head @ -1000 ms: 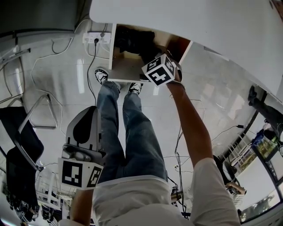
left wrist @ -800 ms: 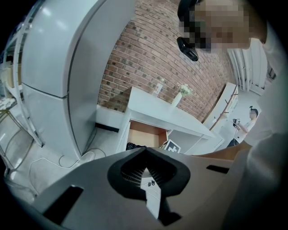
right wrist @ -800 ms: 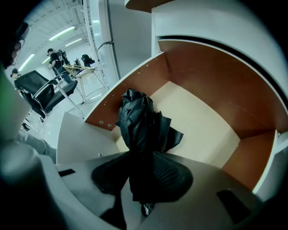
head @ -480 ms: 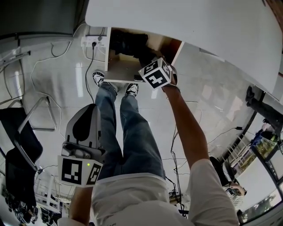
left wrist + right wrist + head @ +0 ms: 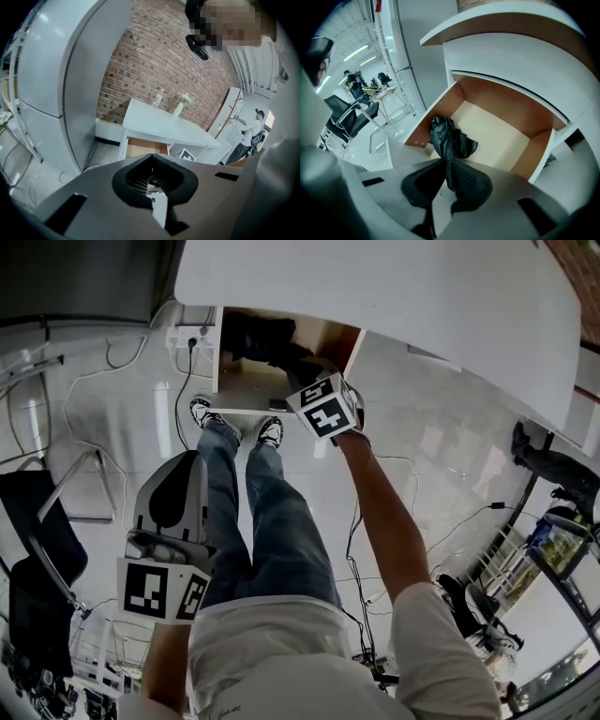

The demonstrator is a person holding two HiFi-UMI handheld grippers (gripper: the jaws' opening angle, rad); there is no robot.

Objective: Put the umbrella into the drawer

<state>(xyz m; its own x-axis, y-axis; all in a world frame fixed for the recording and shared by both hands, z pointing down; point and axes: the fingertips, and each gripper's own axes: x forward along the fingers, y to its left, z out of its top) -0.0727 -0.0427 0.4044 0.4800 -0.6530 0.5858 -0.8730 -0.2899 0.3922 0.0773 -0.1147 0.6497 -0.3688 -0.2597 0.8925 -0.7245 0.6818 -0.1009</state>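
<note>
A folded black umbrella (image 5: 447,136) lies in the open wooden drawer (image 5: 506,140) against its left wall. Its narrow near end runs up between the pads of my right gripper (image 5: 448,164). Those jaws are closing and pinch that end. In the head view the right gripper (image 5: 323,407) hovers at the drawer's (image 5: 246,390) front right corner, and the umbrella (image 5: 267,338) is a dark mass inside. My left gripper (image 5: 173,507) hangs low at the left beside the person's legs. Its jaws (image 5: 152,157) are together with nothing between them.
The drawer sits under a white table (image 5: 375,287). A power strip (image 5: 183,337) and cables lie on the floor to its left. A black chair (image 5: 37,559) stands at far left, shelving (image 5: 553,549) at right. A grey cabinet (image 5: 61,70) and a brick wall (image 5: 154,61) face the left gripper.
The right gripper has lifted a little at the drawer's front corner. The left gripper has edged upward beside the legs. The umbrella stays in the drawer.
</note>
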